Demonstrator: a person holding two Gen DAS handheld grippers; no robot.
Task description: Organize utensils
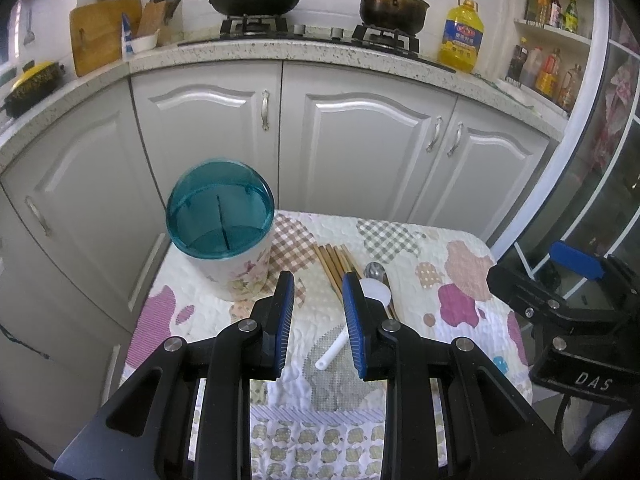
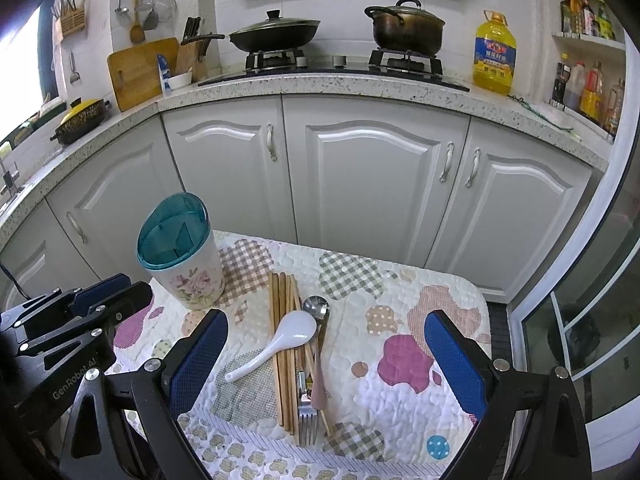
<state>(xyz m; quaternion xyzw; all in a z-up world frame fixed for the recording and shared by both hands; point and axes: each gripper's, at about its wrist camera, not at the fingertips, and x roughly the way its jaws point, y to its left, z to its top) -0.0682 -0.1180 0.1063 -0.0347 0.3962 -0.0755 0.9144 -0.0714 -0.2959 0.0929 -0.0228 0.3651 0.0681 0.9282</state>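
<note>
At the left of the quilted worktop (image 2: 400, 280) stands the utensil holder (image 2: 188, 276), a floral white pot with a teal insert split by a divider, upright near the worktop's far left corner; nothing shows inside it. Just right of the holder lies a bundle of wooden chopsticks (image 2: 285, 344), running from far to near. A white ceramic spoon (image 2: 280, 340) rests across the chopsticks, bowl on the bundle and handle pointing near-left onto the cloth. Touching the chopsticks on their right is a metal spoon (image 2: 316, 308) with a pinkish handle; a metal fork (image 2: 308, 424) lies at the near end of the pile, tines toward the camera.

The left hand-held gripper (image 1: 318, 292) hovers above the cloth between holder and pile, its blue pads at a narrow-to-middling gap with nothing between them; in the right wrist view it shows at the left edge (image 2: 108, 300). The right hand-held gripper (image 2: 324, 344) is spread wide and empty, its pads straddling the utensil pile from above; it shows at the right edge of the left wrist view (image 1: 576, 264).
</note>
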